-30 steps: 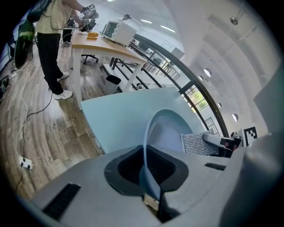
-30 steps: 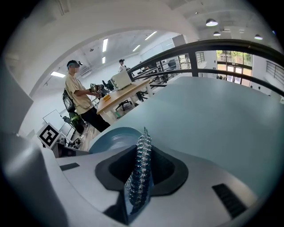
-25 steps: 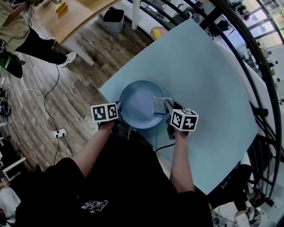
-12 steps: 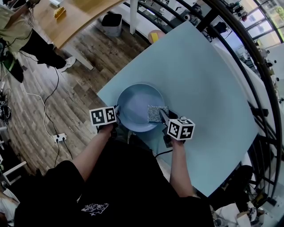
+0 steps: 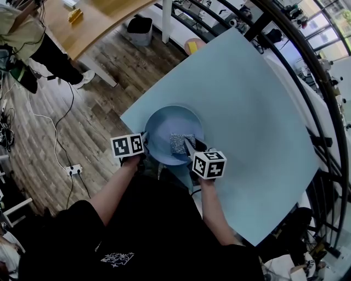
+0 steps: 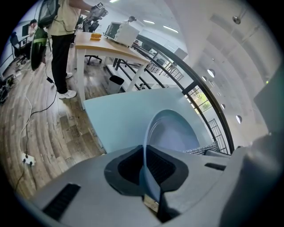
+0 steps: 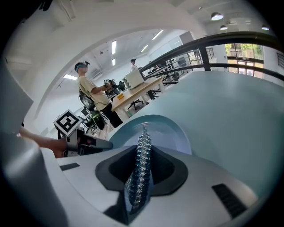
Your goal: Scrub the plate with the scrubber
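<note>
A pale blue plate point(image 5: 164, 127) lies near the front left corner of the light blue table point(image 5: 247, 110). My left gripper point(image 5: 143, 144) is shut on the plate's left rim; the rim point(image 6: 148, 146) runs edge-on between its jaws in the left gripper view. My right gripper point(image 5: 188, 148) is shut on a silvery mesh scrubber point(image 5: 181, 144), which rests flat on the plate's inner surface, right of centre. In the right gripper view the scrubber point(image 7: 138, 170) stands edge-on between the jaws with the plate point(image 7: 166, 131) just beyond it.
The table's left edge drops to a wooden floor point(image 5: 66, 115) with cables and a power strip point(image 5: 73, 170). A wooden desk point(image 5: 93, 16) and a black bin point(image 5: 140, 24) stand beyond. A person point(image 5: 33, 44) stands at far left. A dark railing point(image 5: 312, 82) curves along the right.
My right gripper has slid the scrubber leftward, from the plate's right rim toward its middle. The left gripper has held the plate's rim in place.
</note>
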A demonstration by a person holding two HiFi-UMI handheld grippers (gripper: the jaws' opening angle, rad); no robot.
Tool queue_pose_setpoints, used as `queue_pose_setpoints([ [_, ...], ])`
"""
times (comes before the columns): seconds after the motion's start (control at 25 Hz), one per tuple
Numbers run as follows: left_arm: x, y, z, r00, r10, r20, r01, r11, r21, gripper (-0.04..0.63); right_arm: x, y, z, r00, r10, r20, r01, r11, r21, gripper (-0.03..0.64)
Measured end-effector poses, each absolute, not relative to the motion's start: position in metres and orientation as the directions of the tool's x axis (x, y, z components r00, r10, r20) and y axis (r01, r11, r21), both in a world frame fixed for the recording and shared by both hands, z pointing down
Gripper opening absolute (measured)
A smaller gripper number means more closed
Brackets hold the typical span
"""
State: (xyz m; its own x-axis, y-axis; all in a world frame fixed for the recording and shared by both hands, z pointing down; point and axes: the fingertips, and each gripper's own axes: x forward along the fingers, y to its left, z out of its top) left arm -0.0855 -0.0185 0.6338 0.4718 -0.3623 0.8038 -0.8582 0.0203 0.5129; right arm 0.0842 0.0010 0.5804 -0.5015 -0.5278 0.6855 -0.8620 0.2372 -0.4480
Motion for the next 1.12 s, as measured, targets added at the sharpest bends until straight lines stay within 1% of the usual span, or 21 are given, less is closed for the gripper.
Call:
queue_pose_setpoints([
  [0.72, -0.086, -0.019, 0.636, 0.456, -0.378, 0.806, -0.863, 0.034, 0.504, 0.029, 0.016, -0.014, 0.578, -0.575, -0.487, 0.657, -0.818, 0.354, -0.453, 0.084],
  [0.92, -0.085, -0.020, 0.631, 0.462, -0.405, 0.789, -0.858, 0.021, 0.513, 0.031, 0.026, -0.020, 0.560, -0.588, -0.544, 0.599, -0.806, 0.332, -0.490, 0.083],
  [1.12, -0.085, -0.024, 0.621, 0.458, -0.446, 0.769, -0.859, 0.001, 0.512, 0.063, 0.054, -0.023, 0.539, -0.566, -0.610, 0.555, -0.813, 0.303, -0.497, 0.083],
])
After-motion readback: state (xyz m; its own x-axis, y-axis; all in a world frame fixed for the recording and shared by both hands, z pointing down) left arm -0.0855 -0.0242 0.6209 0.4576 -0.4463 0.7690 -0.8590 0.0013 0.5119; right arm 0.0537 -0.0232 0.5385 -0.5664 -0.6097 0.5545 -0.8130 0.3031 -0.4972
